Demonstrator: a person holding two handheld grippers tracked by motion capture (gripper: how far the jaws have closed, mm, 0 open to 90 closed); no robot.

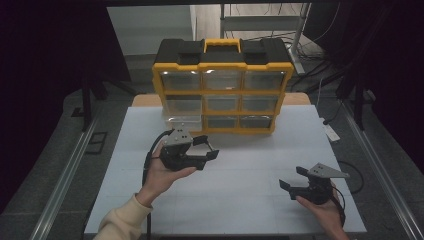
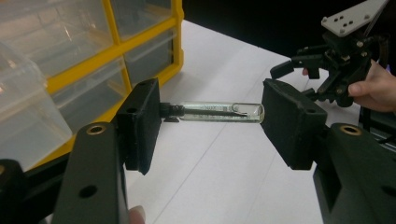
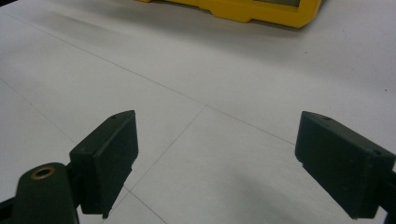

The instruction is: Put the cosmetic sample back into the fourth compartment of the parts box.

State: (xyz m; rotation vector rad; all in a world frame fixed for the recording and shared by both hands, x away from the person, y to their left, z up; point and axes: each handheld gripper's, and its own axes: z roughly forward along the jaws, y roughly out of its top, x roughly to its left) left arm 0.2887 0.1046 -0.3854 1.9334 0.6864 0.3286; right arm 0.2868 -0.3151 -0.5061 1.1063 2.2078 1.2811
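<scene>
Vial point(image 2: 219, 112): a slim clear glass tube with a dark cap, spanned endwise between the two pads of the left gripper point(image 2: 212, 123), cap against one pad and rounded bottom against the other, lifted off the counter point(image 1: 240, 200).
Left gripper state: clenched on the vial, held by its two ends alone; nothing supported it from beneath.
Right gripper point(image 1: 295, 178): stood released, pads wide apart and bare, low over the counter and well apart from the left gripper.
Organizer point(image 1: 222, 87): yellow-framed, with clear drawers, close behind the left gripper; a clear drawer point(image 2: 25, 112) stuck out just beside one pad.
Slip risk: judged highest, since the smooth rounded end offered little contact; a small tilt or slackening could have let the vial pivot out and drop.
Breakage risk: squeezing harder along the glass could have cracked it.
Collision risk: swinging toward the organizer could have knocked the vial against the protruding drawer.
Handover risk: a sideways grab by the right gripper could have levered the vial free.
</scene>
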